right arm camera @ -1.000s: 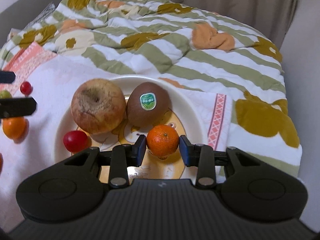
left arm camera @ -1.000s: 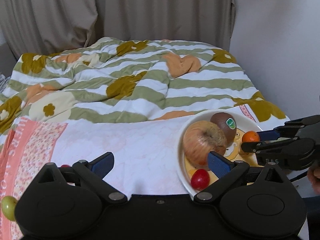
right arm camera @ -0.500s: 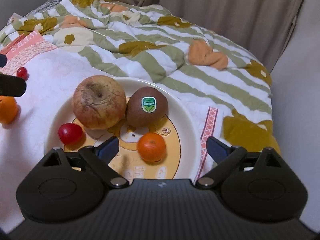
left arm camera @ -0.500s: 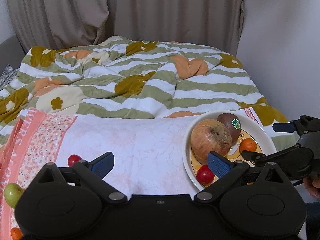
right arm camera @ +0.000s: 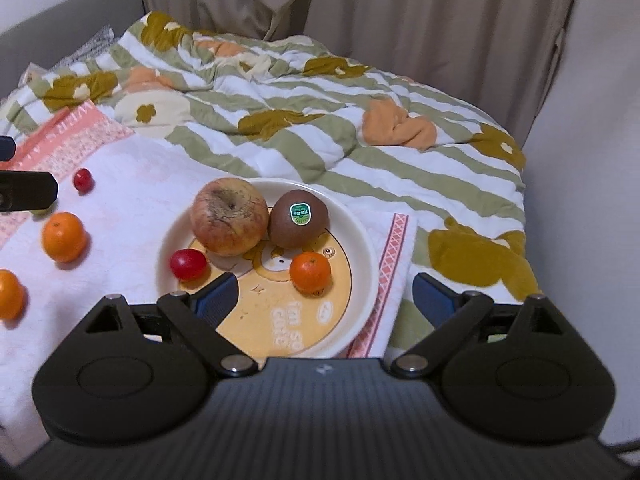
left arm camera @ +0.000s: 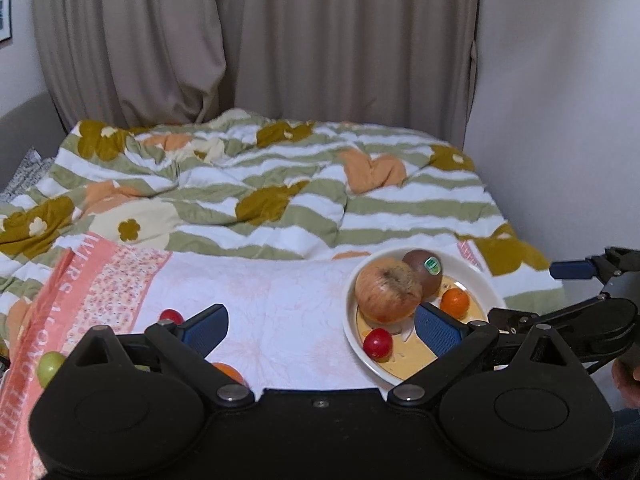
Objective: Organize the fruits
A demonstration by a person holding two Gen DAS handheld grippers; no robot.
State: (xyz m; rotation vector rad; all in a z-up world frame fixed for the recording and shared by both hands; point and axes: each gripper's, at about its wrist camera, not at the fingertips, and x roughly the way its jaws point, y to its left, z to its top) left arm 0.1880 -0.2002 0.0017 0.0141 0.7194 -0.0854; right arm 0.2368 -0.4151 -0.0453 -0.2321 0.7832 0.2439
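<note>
A white plate (right arm camera: 366,248) with a yellow centre holds an apple (right arm camera: 229,216), a kiwi (right arm camera: 298,218), a small orange (right arm camera: 310,272) and a red cherry tomato (right arm camera: 187,264). My right gripper (right arm camera: 324,300) is open and empty, raised above the plate's near edge. My left gripper (left arm camera: 320,326) is open and empty above the pink cloth, left of the plate (left arm camera: 486,284). On the cloth lie two oranges (right arm camera: 64,236) (right arm camera: 10,294), a red tomato (right arm camera: 83,179) and a green fruit (left arm camera: 50,364).
A pink and white cloth (left arm camera: 260,292) covers the near part of the bed. A striped flowered quilt (left arm camera: 280,192) lies bunched behind it. Curtains (left arm camera: 280,40) and a wall (left arm camera: 560,100) close off the back and right.
My right gripper opened and let go of the small orange, which now rests on the plate, then drew back and up. My left gripper also drew back and up.
</note>
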